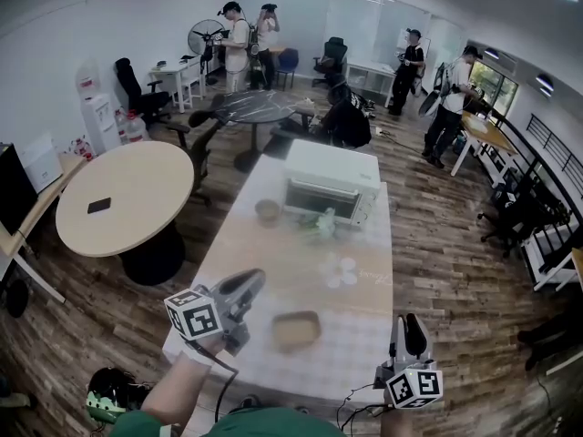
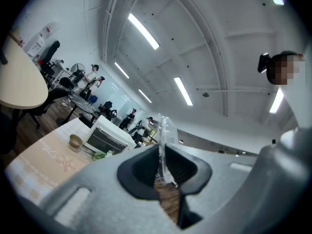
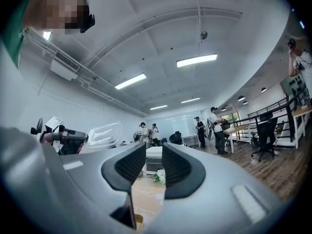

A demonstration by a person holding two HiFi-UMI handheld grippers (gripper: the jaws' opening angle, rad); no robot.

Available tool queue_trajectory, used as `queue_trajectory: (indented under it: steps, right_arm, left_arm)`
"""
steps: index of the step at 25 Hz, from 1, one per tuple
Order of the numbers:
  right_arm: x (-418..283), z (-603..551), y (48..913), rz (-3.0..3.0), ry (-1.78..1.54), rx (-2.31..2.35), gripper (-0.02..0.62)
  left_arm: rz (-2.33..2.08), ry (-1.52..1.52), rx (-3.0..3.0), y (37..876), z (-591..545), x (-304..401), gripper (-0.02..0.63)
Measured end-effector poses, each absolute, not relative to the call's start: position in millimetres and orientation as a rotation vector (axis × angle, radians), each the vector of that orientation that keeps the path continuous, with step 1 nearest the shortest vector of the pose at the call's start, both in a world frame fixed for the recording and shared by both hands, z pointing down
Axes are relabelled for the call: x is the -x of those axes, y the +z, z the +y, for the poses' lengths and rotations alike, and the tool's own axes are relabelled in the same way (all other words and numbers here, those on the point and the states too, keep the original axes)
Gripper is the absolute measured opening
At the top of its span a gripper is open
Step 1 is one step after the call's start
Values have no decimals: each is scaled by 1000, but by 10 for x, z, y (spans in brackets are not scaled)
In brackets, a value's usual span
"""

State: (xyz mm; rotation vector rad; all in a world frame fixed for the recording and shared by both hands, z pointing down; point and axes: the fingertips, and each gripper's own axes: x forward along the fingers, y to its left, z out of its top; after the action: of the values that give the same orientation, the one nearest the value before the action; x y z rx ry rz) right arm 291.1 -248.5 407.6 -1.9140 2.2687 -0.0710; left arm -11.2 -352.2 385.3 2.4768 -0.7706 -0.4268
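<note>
My left gripper [image 1: 244, 285] is raised over the near end of the long table [image 1: 264, 267] and tilted upward. It is shut on the edge of a thin clear plastic lid [image 2: 164, 140], which stands upright between the pads. From the right gripper view the same lid [image 3: 103, 134] shows beside the left gripper. My right gripper [image 1: 410, 328] hovers at the table's near right corner, open by a narrow gap with nothing in it [image 3: 153, 162]. A brown container [image 1: 296, 329] sits on the table between the two grippers.
Farther up the table stand a white toaster oven [image 1: 330, 185], a small bowl [image 1: 267, 210], some greens [image 1: 323, 223] and small white discs [image 1: 342, 271]. A round table [image 1: 127, 194] stands to the left, with office chairs about it. Several people stand at the back.
</note>
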Motion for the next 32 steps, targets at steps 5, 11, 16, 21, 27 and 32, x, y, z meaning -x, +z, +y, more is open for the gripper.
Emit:
queue_trajectory:
  steps: [5, 11, 16, 21, 27, 32]
  right_arm:
    - [-2912, -2522, 4113, 2281, -83, 1917, 103]
    - [-2935, -2583, 4125, 2303, -89, 1913, 100]
    - [-2948, -2624, 4132, 2298, -99, 1914, 100]
    - [-2950, -2636, 4140, 2293, -107, 1920, 100]
    - [-2981, -2671, 4152, 2291, -102, 1909, 100]
    - [-2996, -2694, 4148, 2295, -97, 1911, 100]
  left_arm:
    - [-750, -429, -2491, 3811, -3527, 49, 37]
    - [-741, -430, -2483, 3814, -3548, 9, 37]
    - [-735, -433, -2479, 3834, -3578, 6, 37]
    - [-728, -441, -2473, 3829, -3595, 0, 37]
    - [-722, -441, -2469, 3839, -3635, -40, 37]
    - [-713, -442, -2466, 3840, -3663, -78, 37]
